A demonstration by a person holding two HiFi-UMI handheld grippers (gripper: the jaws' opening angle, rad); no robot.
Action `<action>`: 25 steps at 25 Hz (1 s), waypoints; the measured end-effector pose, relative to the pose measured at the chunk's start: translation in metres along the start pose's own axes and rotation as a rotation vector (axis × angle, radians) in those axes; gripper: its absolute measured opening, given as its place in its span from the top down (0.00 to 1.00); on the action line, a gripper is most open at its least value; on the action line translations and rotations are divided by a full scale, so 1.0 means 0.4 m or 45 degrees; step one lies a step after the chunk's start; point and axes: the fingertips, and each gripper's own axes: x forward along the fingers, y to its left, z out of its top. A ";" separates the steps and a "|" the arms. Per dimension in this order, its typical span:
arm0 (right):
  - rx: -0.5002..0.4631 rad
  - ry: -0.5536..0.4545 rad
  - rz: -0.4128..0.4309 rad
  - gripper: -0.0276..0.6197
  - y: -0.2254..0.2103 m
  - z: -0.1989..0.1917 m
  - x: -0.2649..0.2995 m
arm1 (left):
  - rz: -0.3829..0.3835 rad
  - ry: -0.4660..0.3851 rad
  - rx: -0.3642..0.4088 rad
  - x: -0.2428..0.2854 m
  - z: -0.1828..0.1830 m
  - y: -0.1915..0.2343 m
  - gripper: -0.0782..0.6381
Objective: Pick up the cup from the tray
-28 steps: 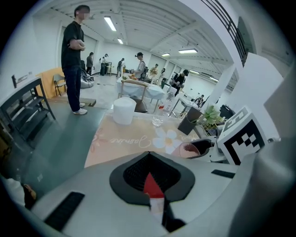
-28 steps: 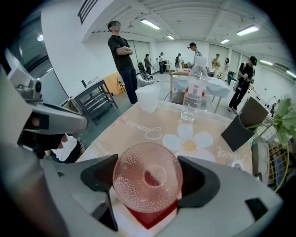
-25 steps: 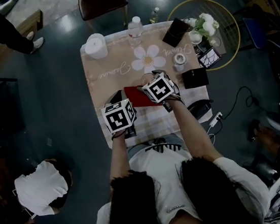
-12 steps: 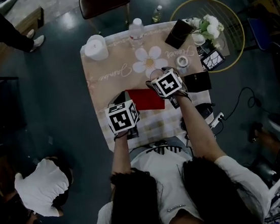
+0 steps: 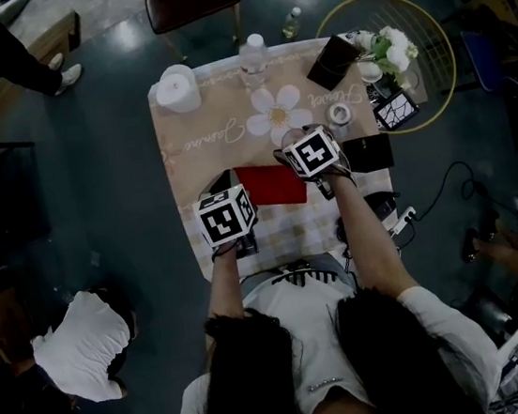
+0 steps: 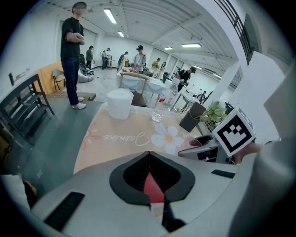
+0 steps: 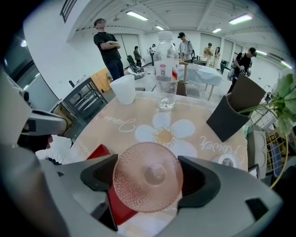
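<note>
A pink dimpled glass cup [image 7: 148,178] sits bottom-on between the jaws of my right gripper [image 7: 149,172], which is shut on it. In the head view the cup [image 5: 288,137] is held by the right gripper [image 5: 292,142] just past the far right corner of the red tray [image 5: 270,184]. The tray [image 7: 107,194] shows below and left of the cup. My left gripper [image 6: 148,155] hovers at the tray's near left end [image 5: 225,183], tips together. A sliver of red tray [image 6: 154,187] shows through the gap behind them.
On the flower-print tablecloth [image 5: 202,133] stand a white paper roll [image 5: 177,86], a water bottle [image 5: 252,57], a black holder [image 5: 330,59], a small round tin [image 5: 336,114] and a black box [image 5: 362,152]. Flowers [image 5: 387,45] rest on a gold wire side table. People stand around.
The right gripper carried the cup a little away and to the right, off the tray, mostly in the first half second. The left gripper stayed put.
</note>
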 end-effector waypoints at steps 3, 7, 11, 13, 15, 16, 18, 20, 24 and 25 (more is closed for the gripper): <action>0.024 0.007 0.005 0.32 -0.001 -0.006 -0.001 | -0.008 0.005 0.001 0.001 -0.001 -0.003 0.88; 0.052 0.002 0.006 0.32 -0.004 -0.011 0.000 | -0.011 0.011 0.011 0.001 -0.007 -0.006 0.88; 0.047 -0.014 0.009 0.32 -0.002 -0.010 -0.002 | -0.010 0.005 0.021 -0.005 -0.007 -0.007 0.88; 0.063 -0.037 0.016 0.32 -0.003 -0.001 -0.009 | -0.010 0.001 0.027 -0.009 -0.005 -0.007 0.88; 0.057 -0.057 0.010 0.32 -0.003 0.011 -0.024 | -0.010 -0.001 0.030 -0.013 -0.005 -0.006 0.88; 0.043 -0.066 0.004 0.32 -0.003 0.019 -0.034 | -0.010 -0.002 0.032 -0.014 -0.005 -0.005 0.88; 0.018 -0.097 -0.006 0.32 -0.001 0.038 -0.058 | -0.010 -0.006 0.035 -0.018 -0.005 -0.005 0.88; 0.013 -0.139 -0.008 0.32 0.002 0.057 -0.085 | -0.005 -0.010 0.034 -0.022 -0.007 -0.006 0.88; 0.012 -0.218 -0.018 0.32 0.011 0.087 -0.131 | -0.007 -0.036 0.038 -0.033 0.001 -0.013 0.88; 0.017 -0.237 -0.020 0.32 0.012 0.093 -0.144 | -0.010 -0.044 0.041 -0.038 0.005 -0.016 0.89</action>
